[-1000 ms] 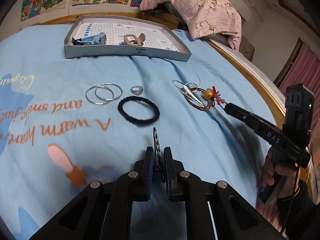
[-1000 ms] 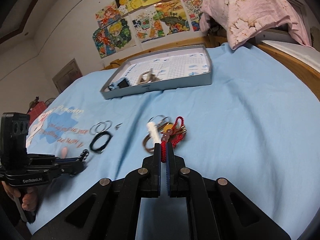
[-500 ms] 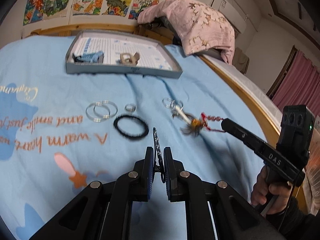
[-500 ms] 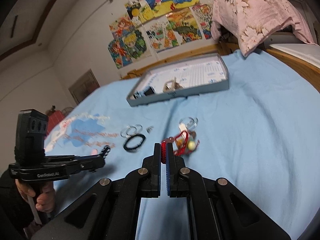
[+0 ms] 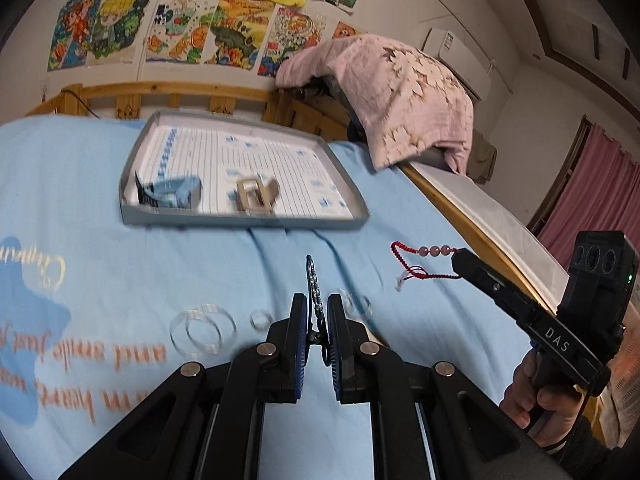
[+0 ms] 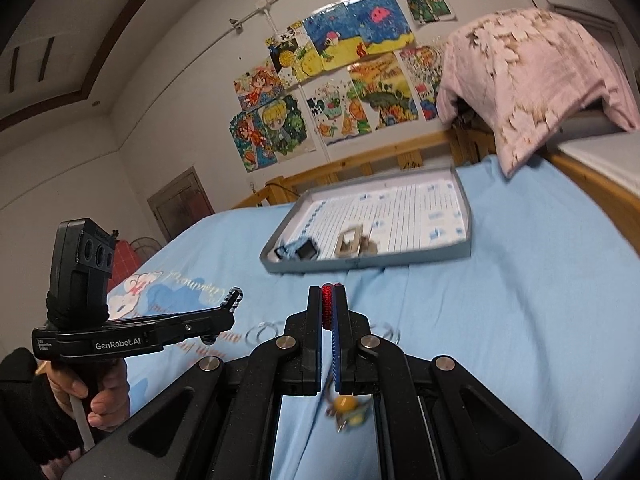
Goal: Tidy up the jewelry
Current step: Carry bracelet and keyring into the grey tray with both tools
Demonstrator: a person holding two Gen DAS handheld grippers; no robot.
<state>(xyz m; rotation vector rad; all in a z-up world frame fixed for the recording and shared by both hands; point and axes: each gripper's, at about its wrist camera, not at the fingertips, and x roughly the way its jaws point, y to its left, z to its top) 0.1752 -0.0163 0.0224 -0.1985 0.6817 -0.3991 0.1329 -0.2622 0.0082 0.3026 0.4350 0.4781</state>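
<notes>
My left gripper (image 5: 317, 305) is shut on a dark beaded hair clip (image 5: 312, 280) that stands up between the fingers, above the blue bedsheet. My right gripper (image 6: 329, 300) is shut on a red cord bracelet (image 6: 327, 306); its pink beads and red loop show in the left wrist view (image 5: 416, 264), and a yellow bead charm (image 6: 346, 404) dangles below the jaws. Both are lifted off the bed. The grey tray (image 5: 248, 222) lies ahead, holding a blue clip (image 5: 172, 196) and a beige clip (image 5: 256, 196). Silver hoops (image 5: 202, 328) and a small ring (image 5: 262, 317) lie on the sheet.
A pink blanket (image 5: 400, 96) is heaped at the back right over the wooden bed frame (image 5: 452, 208). Drawings cover the wall behind. The bed's right edge runs close beside my right gripper (image 5: 460, 260). More clear rings (image 5: 356, 304) lie right of my left fingers.
Both grippers have risen and tilted up toward the tray. The right gripper lifted the red bracelet and its charm off the sheet, away from the rings. The black hair tie has dropped out of view.
</notes>
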